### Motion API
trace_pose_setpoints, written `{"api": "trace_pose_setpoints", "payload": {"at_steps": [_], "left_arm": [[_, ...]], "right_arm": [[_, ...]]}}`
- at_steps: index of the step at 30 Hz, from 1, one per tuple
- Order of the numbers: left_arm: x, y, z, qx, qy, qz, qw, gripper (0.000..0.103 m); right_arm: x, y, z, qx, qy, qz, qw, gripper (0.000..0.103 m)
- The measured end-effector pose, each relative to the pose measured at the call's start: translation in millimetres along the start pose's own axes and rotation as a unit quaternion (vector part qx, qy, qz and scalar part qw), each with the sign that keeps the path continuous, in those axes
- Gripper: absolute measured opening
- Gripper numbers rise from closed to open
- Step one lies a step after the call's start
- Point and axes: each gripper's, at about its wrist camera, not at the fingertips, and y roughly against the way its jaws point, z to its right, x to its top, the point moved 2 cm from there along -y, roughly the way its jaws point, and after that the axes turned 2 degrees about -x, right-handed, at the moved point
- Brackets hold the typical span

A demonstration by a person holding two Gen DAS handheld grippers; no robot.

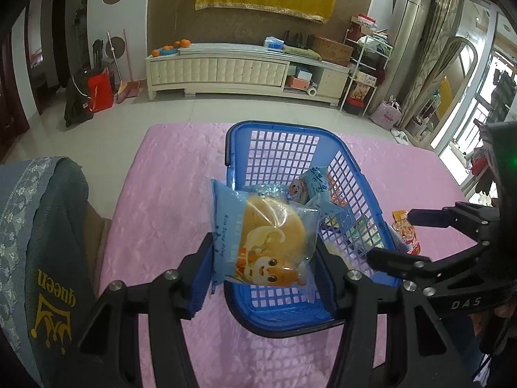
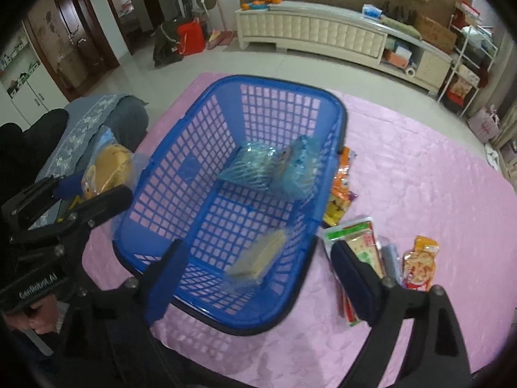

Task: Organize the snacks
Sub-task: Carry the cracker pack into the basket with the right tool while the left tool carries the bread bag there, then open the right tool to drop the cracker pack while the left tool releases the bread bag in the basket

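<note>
My left gripper is shut on a blue bread packet with a round bun and a cartoon figure. It holds the packet over the near left corner of the blue plastic basket. The right wrist view shows this gripper with the bread packet at the basket's left rim. My right gripper stands open over the basket's near end. A pale biscuit packet, blurred, is inside the basket between the pads and touches neither. Two blue packets lie further back in the basket.
The basket sits on a pink tablecloth. Right of it lie loose snacks: a red and green pack, an orange pouch and yellow and orange packs. A chair with a grey-blue cover stands at the table's left edge.
</note>
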Motion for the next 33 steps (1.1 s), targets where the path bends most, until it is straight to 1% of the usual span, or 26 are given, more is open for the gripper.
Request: {"api": "trace_pose_setpoints", "payload": {"at_steps": [3,13,15,20,25,29,33], "left_arm": [[2,2,3,0.001,-0.004,0.0,1.0,0.053],[4,-4,21,-0.007,-0.033,-0.008,0.9994,0.053],[5,-9,25,-0.009,-0.038,-0.013,0.9992,0.053],[8,-28,32,-0.017,-0.04,-0.03,0.9986,0.054],[9,-45,34,-0.022,-0.04,-0.043,0.998,0.054],[9,-63,31,-0.028,-0.037,-0.065,0.9968,0.054],[8,-76,33,-0.019,-0.051,-0.081,0.9952,0.054]], "right_arm": [[-2,4,10,0.008,-0.016,0.006,1.0,0.093],[-7,9,37,0.002,-0.054,0.025,0.998,0.094],[-7,10,41,0.0,-0.058,0.031,0.998,0.094],[-7,9,49,-0.022,-0.064,0.044,0.997,0.094],[-11,5,57,-0.035,-0.099,0.059,0.993,0.094],[-12,-3,59,-0.052,-0.1,0.063,0.992,0.094],[-13,-6,68,-0.04,-0.13,0.073,0.988,0.094]]}}
